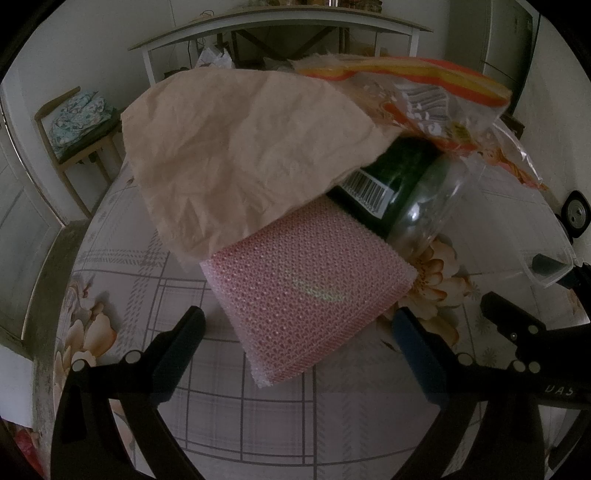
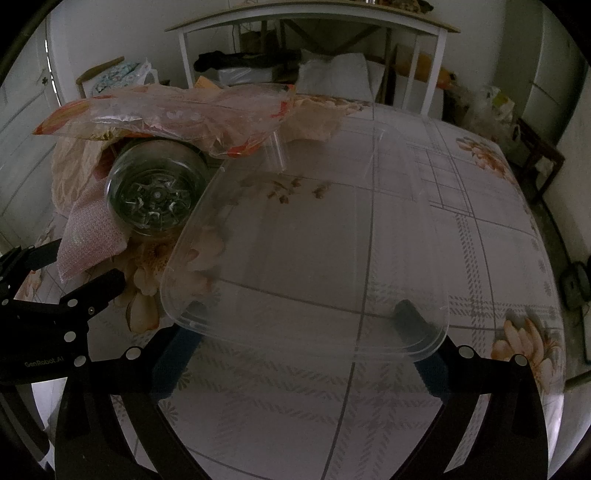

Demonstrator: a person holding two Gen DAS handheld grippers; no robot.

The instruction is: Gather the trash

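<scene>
A pink foam net sleeve lies on the flowered tablecloth, its near end between the fingers of my open left gripper. Crumpled brown paper covers its far end. Beside it a green plastic bottle lies on its side under a clear bag with orange stripes. My right gripper is wide open. Its fingertips show through the near rim of a clear plastic container on the table. The bottle, the bag and the left gripper are at the left of the right wrist view.
The right gripper appears at the right edge of the left wrist view, by the container's corner. Behind the table stands a white-framed desk with clutter beneath. A wooden chair holding cloth is at far left.
</scene>
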